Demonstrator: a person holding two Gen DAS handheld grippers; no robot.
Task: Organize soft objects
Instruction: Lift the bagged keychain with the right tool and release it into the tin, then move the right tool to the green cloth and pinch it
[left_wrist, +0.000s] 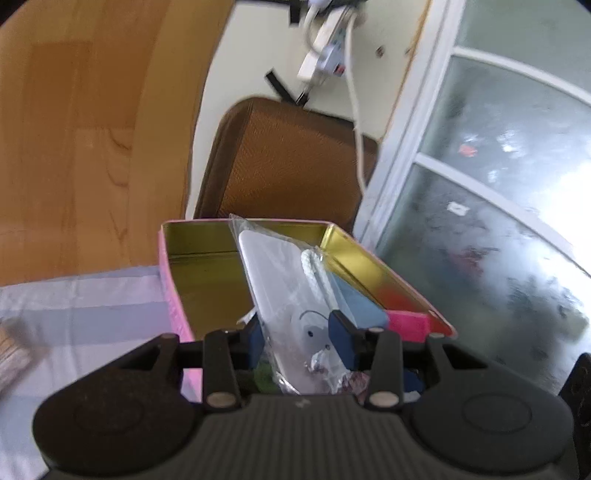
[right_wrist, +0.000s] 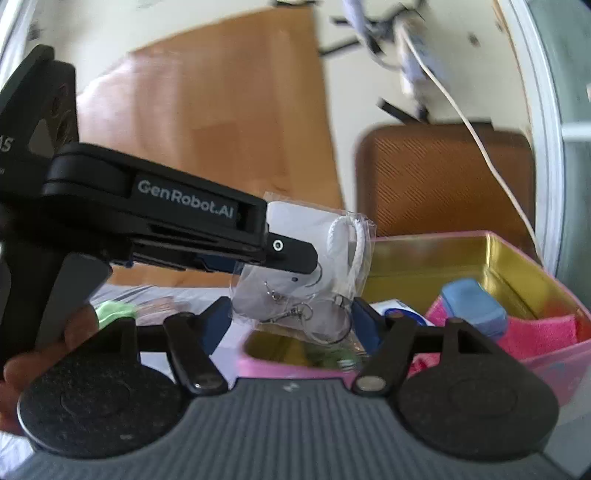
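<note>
Nearest your left camera, the left tongs (left_wrist: 301, 341) are clamped on a clear plastic packet holding a white pouch with a braided white cord (left_wrist: 286, 291); the blue pads press its lower part from both sides, and the packet stands up out of the grip, tilted a little to the left. In the right wrist view you see the same packet (right_wrist: 310, 266) hanging from the black tip of your left tongs (right_wrist: 291, 254), with small metal hooks and rings showing through the plastic at its lower end.

Your right tongs (right_wrist: 291, 325) stand open and hold nothing; the packet hangs in front of the gap between their blue pads, and whether it touches them you cannot tell.

Behind the packet sits a rectangular tin with pink outer walls and a gold inside (left_wrist: 207, 266), resting on a pale blue-and-white cloth (left_wrist: 85, 306). Inside the tin (right_wrist: 424, 258) lie a bright pink towel-like cloth (right_wrist: 539, 332) and a soft light-blue block (right_wrist: 476, 306) that rests partly on it. A green soft thing (right_wrist: 112, 312) lies on the cloth to the left, beside your fingers (right_wrist: 77, 332) on the left handle. Beyond the tin stands a brown chair back (left_wrist: 288, 162).
</note>
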